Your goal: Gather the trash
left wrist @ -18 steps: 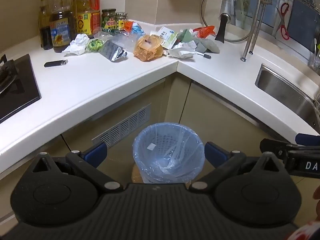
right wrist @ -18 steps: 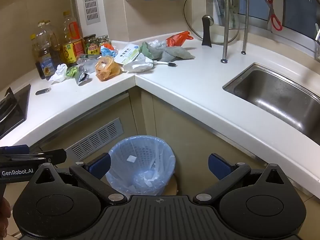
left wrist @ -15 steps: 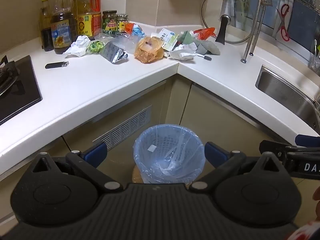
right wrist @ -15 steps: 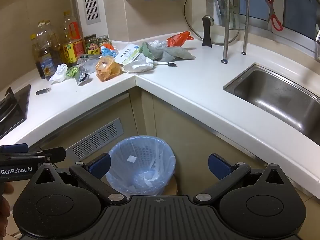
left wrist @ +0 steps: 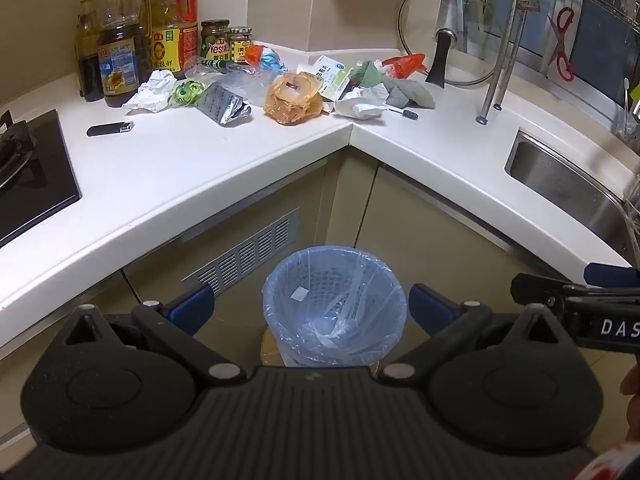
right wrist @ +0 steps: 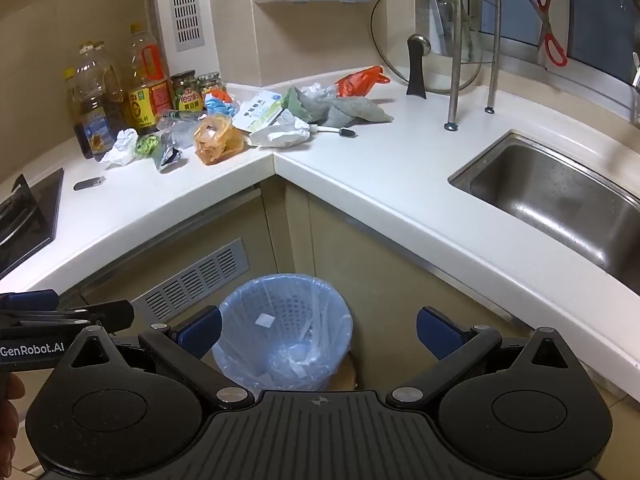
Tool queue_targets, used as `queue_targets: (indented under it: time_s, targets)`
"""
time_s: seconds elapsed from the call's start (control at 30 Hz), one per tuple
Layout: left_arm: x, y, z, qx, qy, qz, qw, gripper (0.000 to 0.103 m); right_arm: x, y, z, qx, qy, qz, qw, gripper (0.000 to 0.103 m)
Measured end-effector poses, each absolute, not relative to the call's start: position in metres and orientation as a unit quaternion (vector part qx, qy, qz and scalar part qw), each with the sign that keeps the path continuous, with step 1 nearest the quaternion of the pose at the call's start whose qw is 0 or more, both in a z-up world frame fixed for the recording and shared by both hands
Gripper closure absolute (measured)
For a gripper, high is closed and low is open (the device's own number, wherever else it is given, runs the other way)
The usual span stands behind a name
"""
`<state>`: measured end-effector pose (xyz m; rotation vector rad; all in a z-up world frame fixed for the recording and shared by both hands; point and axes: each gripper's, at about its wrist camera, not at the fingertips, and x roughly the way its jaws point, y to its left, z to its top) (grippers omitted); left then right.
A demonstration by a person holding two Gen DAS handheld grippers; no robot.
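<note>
Trash lies heaped in the counter's far corner: crumpled white paper [left wrist: 152, 91], a silver foil wrapper [left wrist: 224, 107], an orange plastic bag [left wrist: 294, 98], a white carton [left wrist: 330, 76], grey-green cloth [left wrist: 400, 90] and a red bag [left wrist: 404, 65]. On the floor below stands a blue bin [left wrist: 334, 304] lined with clear plastic. My left gripper [left wrist: 312, 310] hangs open over the bin, nothing between its fingers. My right gripper [right wrist: 318, 330] is also open and empty, with the bin [right wrist: 282, 330] under its left finger. Both are well short of the trash pile [right wrist: 218, 138].
Oil bottles [left wrist: 120, 60] and jars [left wrist: 216, 42] line the back wall left. A black lighter [left wrist: 109, 129] lies by the stove [left wrist: 28, 176]. A toothbrush [right wrist: 336, 132], a glass lid [right wrist: 424, 40], rack legs [right wrist: 454, 92] and a steel sink [right wrist: 560, 196] sit to the right.
Both views have shifted slightly: the counter and bin sit a little lower in frame. The jaws of both grippers stay as wide as before.
</note>
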<state>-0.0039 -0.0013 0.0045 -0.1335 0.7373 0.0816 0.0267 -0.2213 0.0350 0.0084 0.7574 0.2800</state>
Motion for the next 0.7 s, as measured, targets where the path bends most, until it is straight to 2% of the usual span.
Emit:
queue_targets:
  time_s: [0.7]
  targets:
    - [-0.0049,-0.0004,0.0056,-0.066,0.357,0.040,0.931,0.000,0.0265,-0.2201,0.0355,0.004,0.367,0.137,0.920,0.000]
